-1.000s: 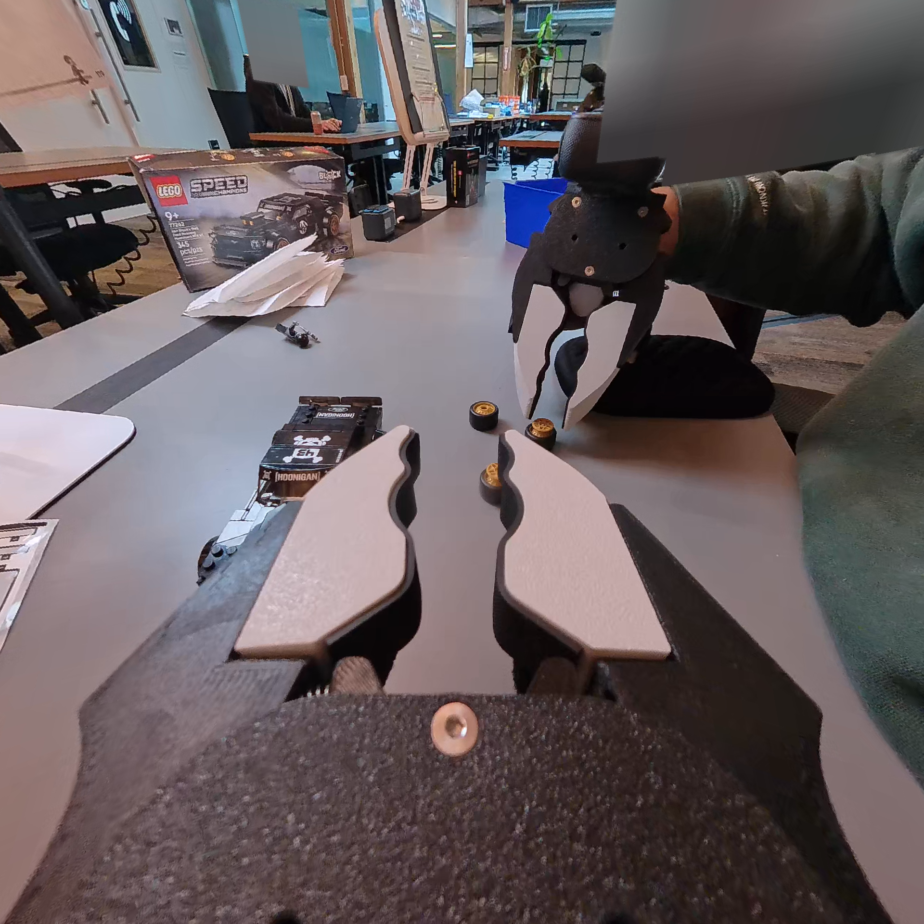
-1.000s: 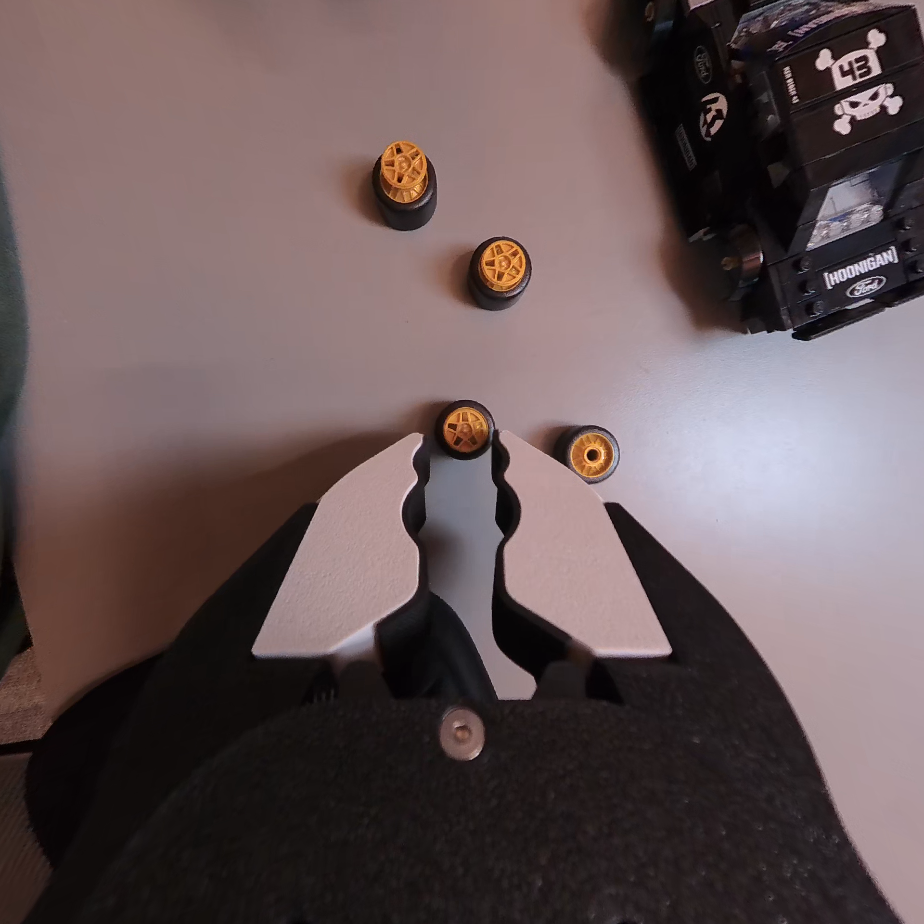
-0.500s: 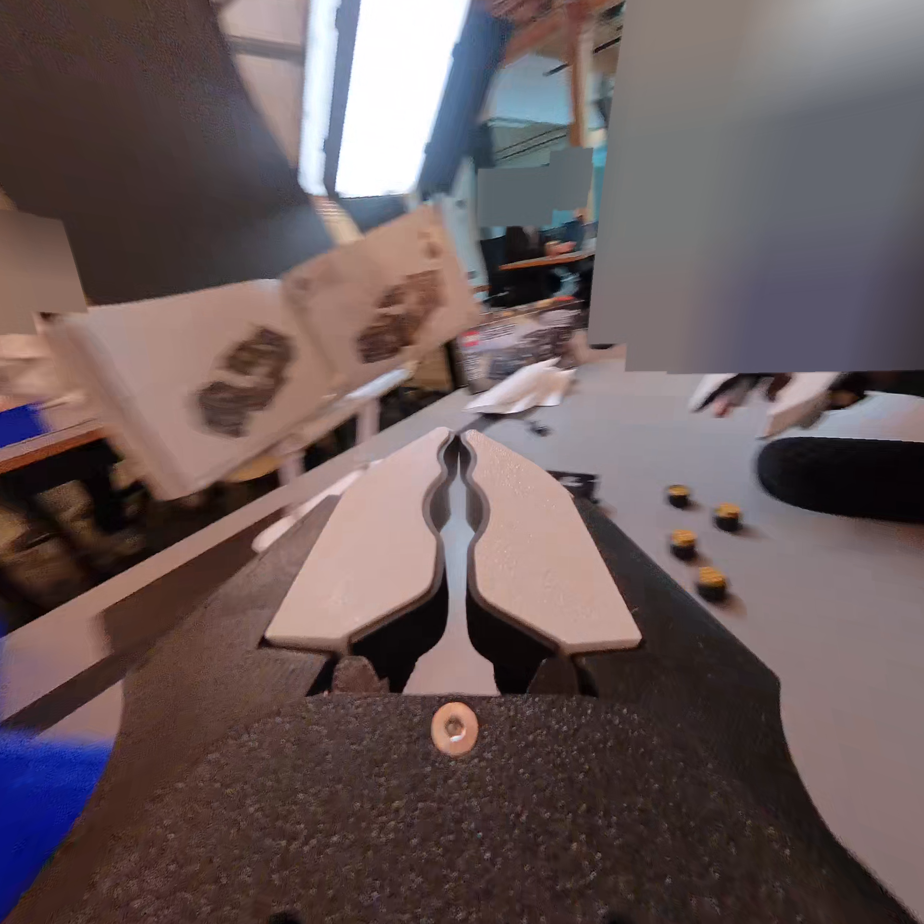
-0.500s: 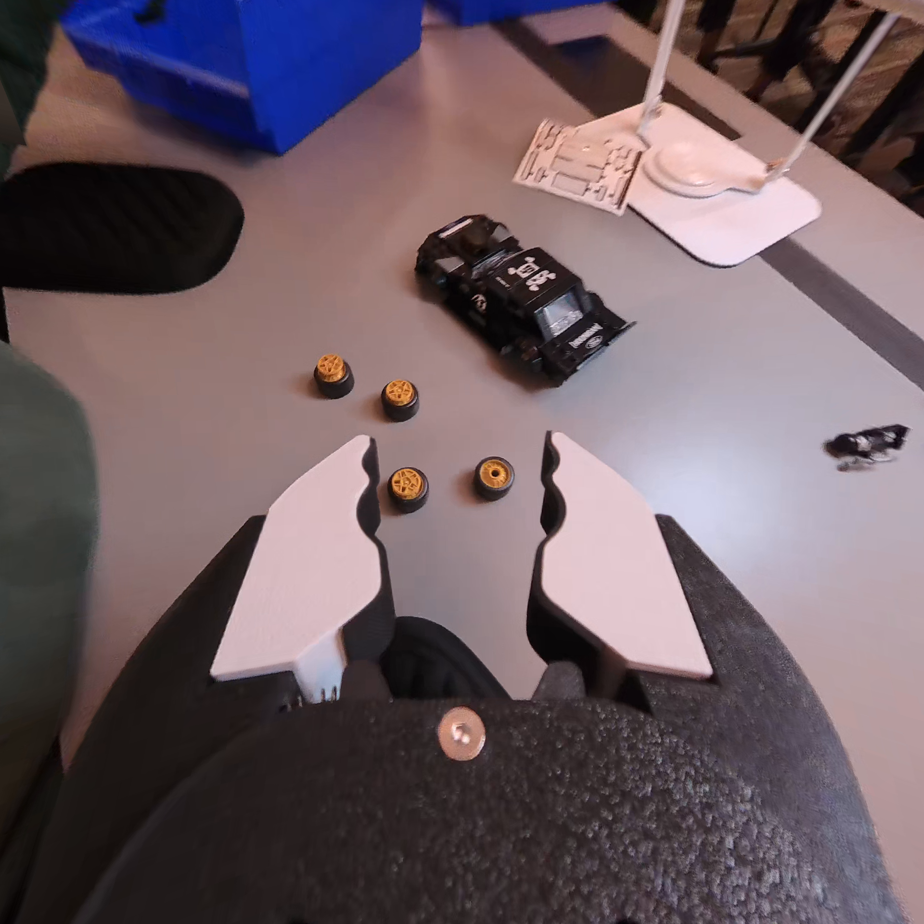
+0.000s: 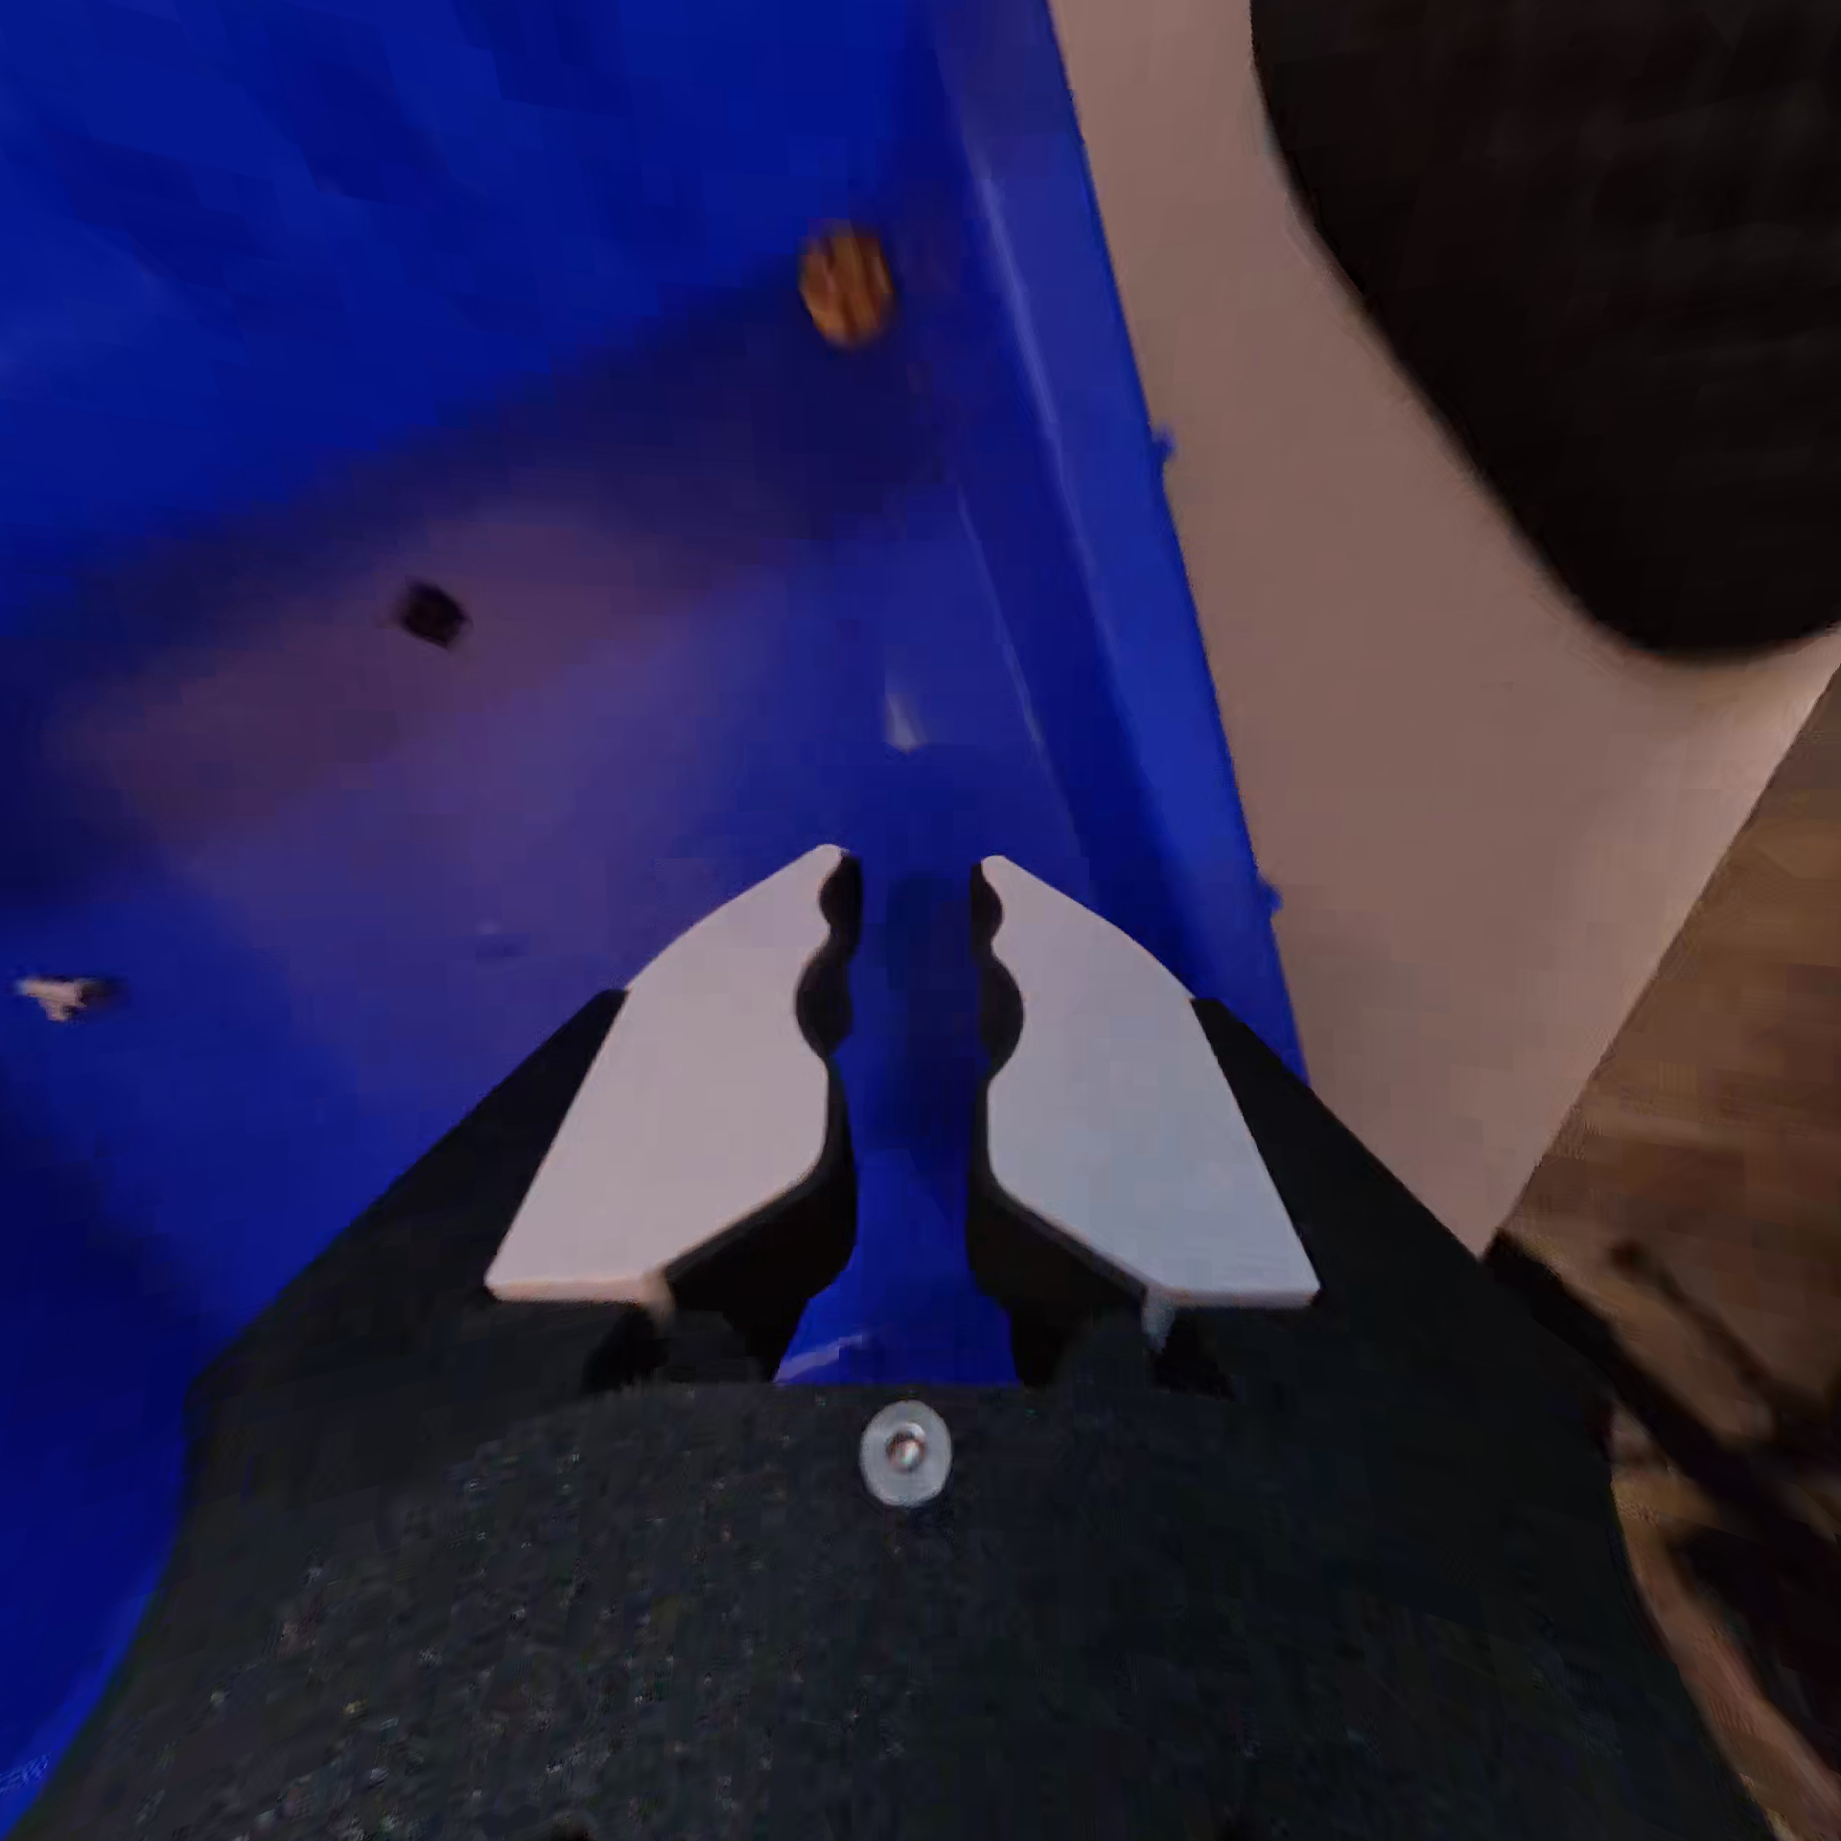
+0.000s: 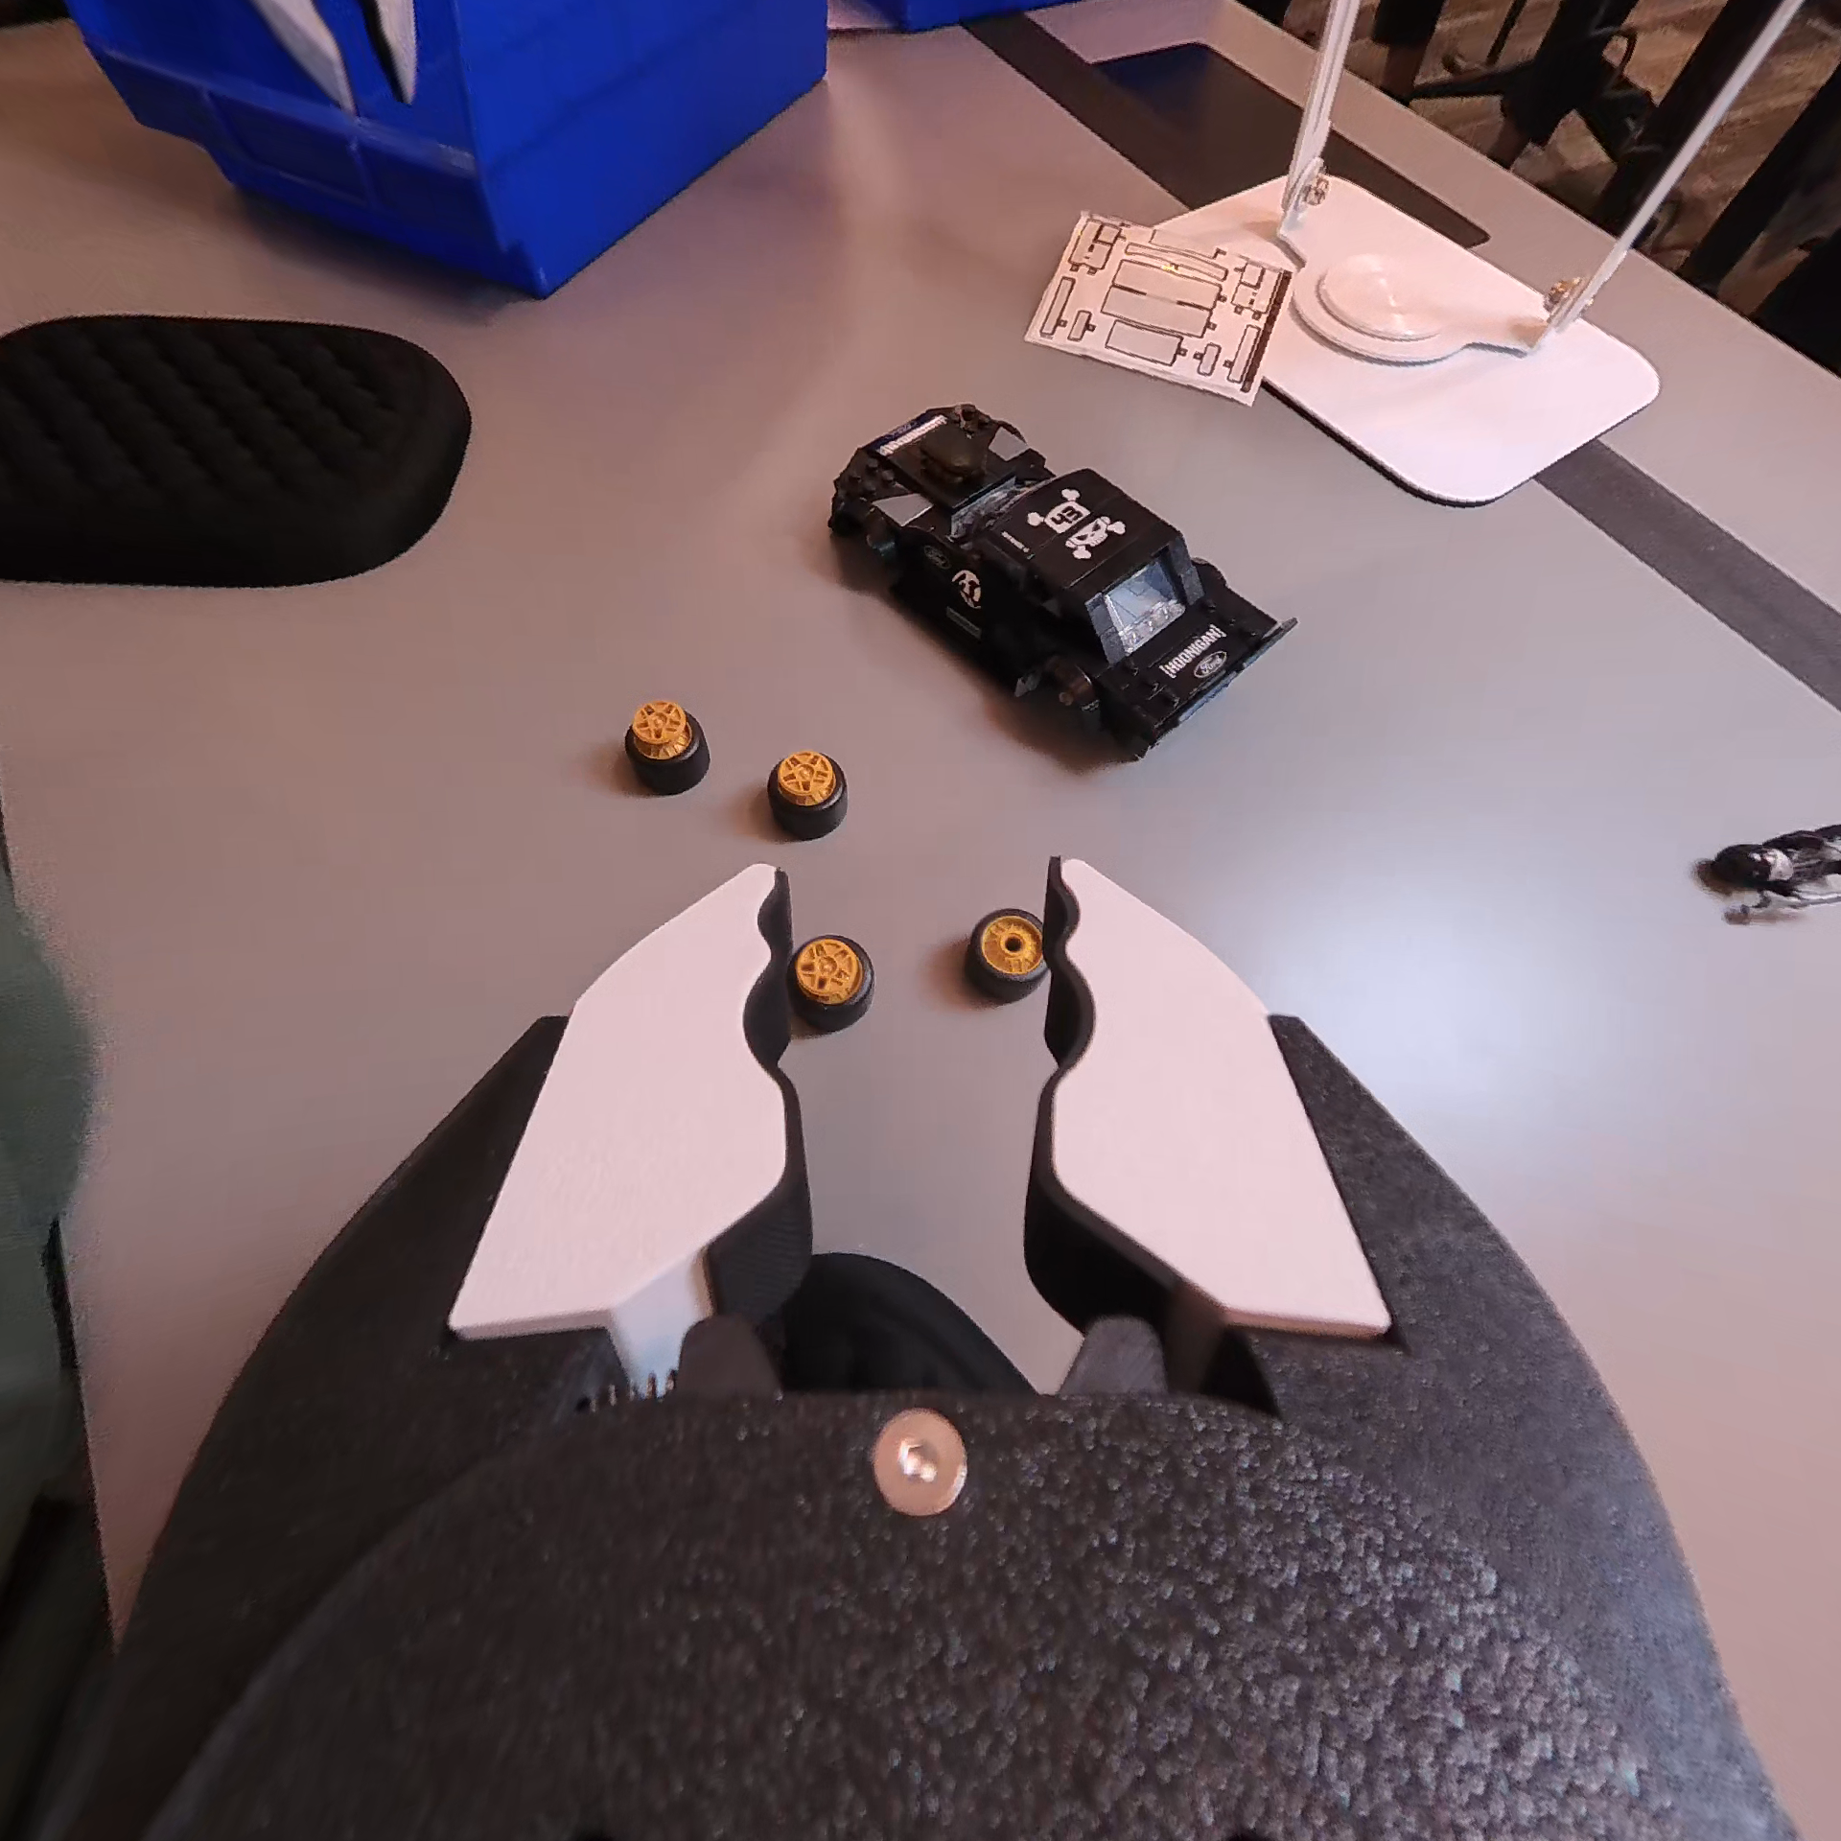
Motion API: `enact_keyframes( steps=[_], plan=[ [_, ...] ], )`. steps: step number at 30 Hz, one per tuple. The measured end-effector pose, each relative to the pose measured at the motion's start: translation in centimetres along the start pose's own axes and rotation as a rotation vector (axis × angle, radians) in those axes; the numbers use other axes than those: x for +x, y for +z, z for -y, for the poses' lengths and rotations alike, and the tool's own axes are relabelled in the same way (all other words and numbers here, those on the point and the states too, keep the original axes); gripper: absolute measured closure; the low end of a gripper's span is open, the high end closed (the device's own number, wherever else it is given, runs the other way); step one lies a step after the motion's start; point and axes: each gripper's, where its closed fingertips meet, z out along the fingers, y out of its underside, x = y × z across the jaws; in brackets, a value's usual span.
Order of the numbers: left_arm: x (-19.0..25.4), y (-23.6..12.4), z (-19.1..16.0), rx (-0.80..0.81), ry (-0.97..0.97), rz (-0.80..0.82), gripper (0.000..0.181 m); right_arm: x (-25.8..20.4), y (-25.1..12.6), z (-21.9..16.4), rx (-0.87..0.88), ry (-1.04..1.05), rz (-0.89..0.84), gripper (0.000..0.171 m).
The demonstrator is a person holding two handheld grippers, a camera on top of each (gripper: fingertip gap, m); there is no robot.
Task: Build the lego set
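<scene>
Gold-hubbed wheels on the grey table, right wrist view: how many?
4. Two farther ones, left and right; two nearer, between the open right gripper fingers. The left view's bin holds a blurred gold piece, uncounted.

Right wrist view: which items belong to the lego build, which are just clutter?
Job: black lego car; four gold-hubbed wheels, e.g.; sticker sheet; blue bin; right gripper, open.

Clutter: white stand base; black padded rest.

Left tongs (image 5: 909, 867) and right tongs (image 6: 917, 877) alike: coarse black grainy housing, one silver screw (image 6: 918, 1473) at centre, two pale grey flat fingers (image 6: 657, 1096) with wavy black inner edges; dark green sleeve (image 6: 40, 1096) at frame edge
</scene>
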Motion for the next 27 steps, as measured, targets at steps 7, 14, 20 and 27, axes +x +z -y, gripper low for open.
enact_keyframes(
  steps=[7,14,20,27],
  plan=[
    [0.8,2.6,-1.4,-0.176,0.193,0.000,0.136,0.6,-0.3,-0.7,-0.029,0.038,-0.042,0.123],
    [-1.1,3.5,4.4,0.025,0.313,0.116,0.139,0.9,0.5,-0.9,-0.032,0.059,-0.041,0.123],
    [-2.2,4.2,8.5,0.146,0.331,0.108,0.147,0.9,1.0,-1.0,-0.033,0.059,-0.036,0.123],
    [-2.1,4.7,10.0,0.237,0.289,0.071,0.180,1.3,0.8,-1.7,-0.031,0.090,-0.051,0.125]
  ],
)
